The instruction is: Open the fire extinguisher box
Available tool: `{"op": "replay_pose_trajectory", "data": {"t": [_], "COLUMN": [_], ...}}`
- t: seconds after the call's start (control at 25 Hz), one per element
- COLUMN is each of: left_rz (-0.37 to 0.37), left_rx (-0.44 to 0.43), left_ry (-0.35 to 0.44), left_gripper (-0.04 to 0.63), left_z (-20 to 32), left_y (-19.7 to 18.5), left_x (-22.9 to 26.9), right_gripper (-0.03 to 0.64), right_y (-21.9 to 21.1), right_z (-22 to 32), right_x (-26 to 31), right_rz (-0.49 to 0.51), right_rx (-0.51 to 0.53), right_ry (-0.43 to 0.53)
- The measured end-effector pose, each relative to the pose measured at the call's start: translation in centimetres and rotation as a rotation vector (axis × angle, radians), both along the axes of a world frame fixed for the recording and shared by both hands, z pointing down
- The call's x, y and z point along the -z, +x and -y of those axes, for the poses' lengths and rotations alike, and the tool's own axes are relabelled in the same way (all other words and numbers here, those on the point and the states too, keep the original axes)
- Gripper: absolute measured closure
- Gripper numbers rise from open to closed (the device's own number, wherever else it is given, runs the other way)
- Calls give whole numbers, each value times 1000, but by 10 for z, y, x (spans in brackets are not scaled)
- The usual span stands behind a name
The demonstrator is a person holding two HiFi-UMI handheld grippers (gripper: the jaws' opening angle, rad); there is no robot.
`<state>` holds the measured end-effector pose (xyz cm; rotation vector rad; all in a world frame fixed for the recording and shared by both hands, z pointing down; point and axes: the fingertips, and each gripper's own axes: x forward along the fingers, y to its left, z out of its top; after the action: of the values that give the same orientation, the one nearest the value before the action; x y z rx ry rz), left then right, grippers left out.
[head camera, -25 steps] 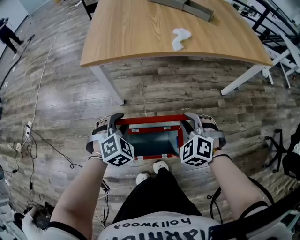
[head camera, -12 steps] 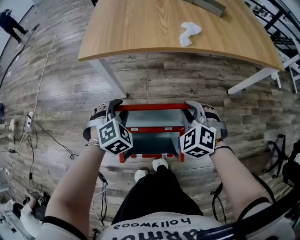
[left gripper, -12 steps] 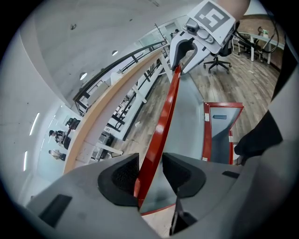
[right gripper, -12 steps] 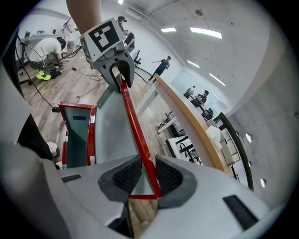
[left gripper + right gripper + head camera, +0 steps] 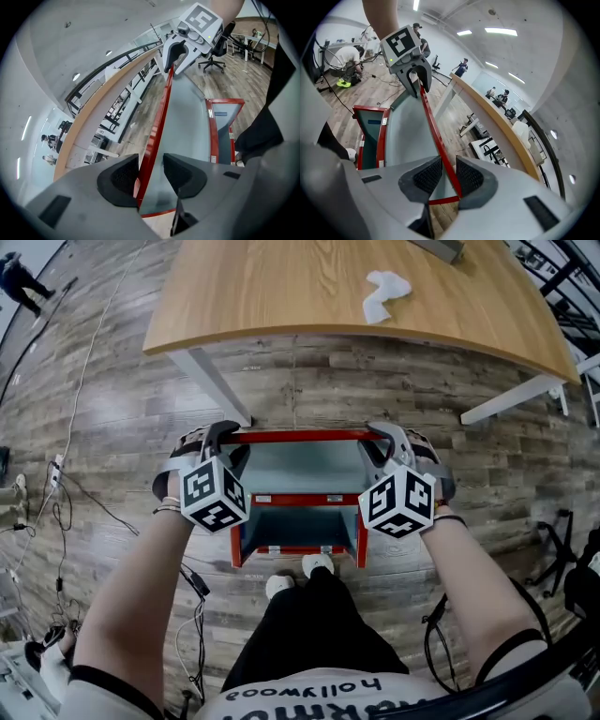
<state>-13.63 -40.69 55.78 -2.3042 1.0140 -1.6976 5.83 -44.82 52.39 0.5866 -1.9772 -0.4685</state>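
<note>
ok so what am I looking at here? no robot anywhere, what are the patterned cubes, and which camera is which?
There is no robot. A person stands over a red fire extinguisher box on the wood floor, holding a two-jaw gripper in each hand. The patterned cubes are part of those grippers. The top-down picture comes from a camera on the person's head. The other two come from cameras riding on each gripper, looking along its jaws. The left gripper and right gripper each clamp one end of the far edge of the box's red-framed lid, which looks partly raised. Beyond it stands a wooden table with a white cloth on it.
</note>
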Motion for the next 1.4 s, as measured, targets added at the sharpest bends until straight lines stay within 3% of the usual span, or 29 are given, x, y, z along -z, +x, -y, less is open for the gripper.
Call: {"op": "replay_pose_trajectory", "data": {"t": [0.56, 0.8, 1.4], "left_rz": [-37, -57, -39], "left_rx": [-14, 25, -9], "left_ry": [-23, 14, 116], "left_gripper": [439, 427, 417], "left_z": [21, 27, 32], "left_y": [-4, -6, -6], "left_x": [-18, -25, -24], "right_gripper": [522, 522, 522], "right_y": [-5, -7, -7], "right_z": [26, 36, 45], "right_x": [-19, -29, -34], "right_rz": [31, 35, 20], "right_rx": [-21, -28, -38], "right_ry": [6, 11, 37]}}
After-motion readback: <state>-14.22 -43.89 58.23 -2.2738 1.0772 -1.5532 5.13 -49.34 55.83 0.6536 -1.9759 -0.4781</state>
